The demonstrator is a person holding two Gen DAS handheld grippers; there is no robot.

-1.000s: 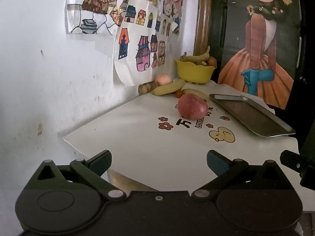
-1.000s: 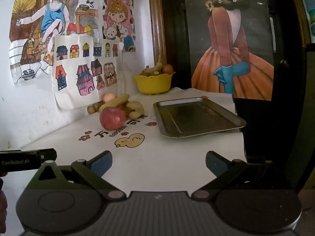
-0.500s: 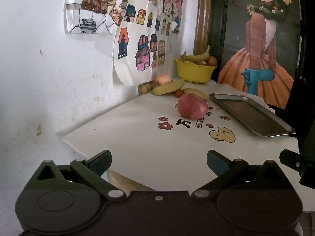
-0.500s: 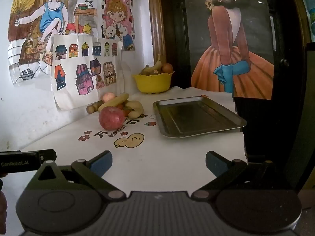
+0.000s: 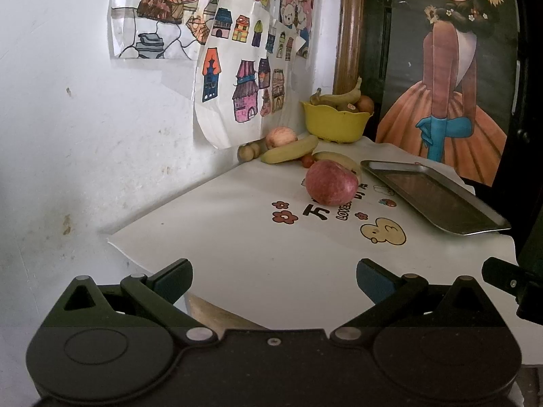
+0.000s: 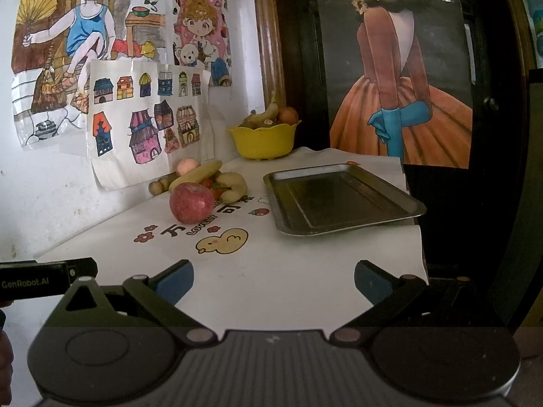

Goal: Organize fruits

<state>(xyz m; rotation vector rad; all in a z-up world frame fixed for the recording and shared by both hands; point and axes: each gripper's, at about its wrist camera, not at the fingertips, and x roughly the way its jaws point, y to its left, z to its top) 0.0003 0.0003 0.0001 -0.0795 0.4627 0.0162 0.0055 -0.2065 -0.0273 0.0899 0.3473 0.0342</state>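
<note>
Though half a second has gone by, hardly anything changed: same layout, only a slight drift of the far wall in the left wrist view. Left gripper (image 5: 273,279) low at the near edge, blue-padded fingers wide apart, gripping nothing. Right gripper (image 6: 273,279) likewise spread wide and empty, near the front of the white tablecloth (image 6: 278,271), a smooth sheet printed with a yellow duck and small flowers.

Red apple (image 5: 331,183) round, speckled skin, at mid-table on the printed lettering, well apart from both grippers. Behind it, toward the far left by the wall, a cluster: long yellow banana (image 5: 290,150), a second curved banana (image 6: 234,186) with browned patches, pale pink peach (image 5: 280,136), small red tomatoes (image 5: 307,160), and knobbly brown fruits (image 5: 249,152) just beside the wall.

Metal tray (image 6: 342,200) on the right: rectangular, shallow, dull grey sheen, raised rim, nothing inside. Yellow bowl (image 6: 261,140) at the far end, glossy plastic with a scalloped rim, holding a banana and an orange-brown round fruit. Coloured paper drawings (image 6: 146,125) of houses taped on the scuffed white wall at left.
</note>
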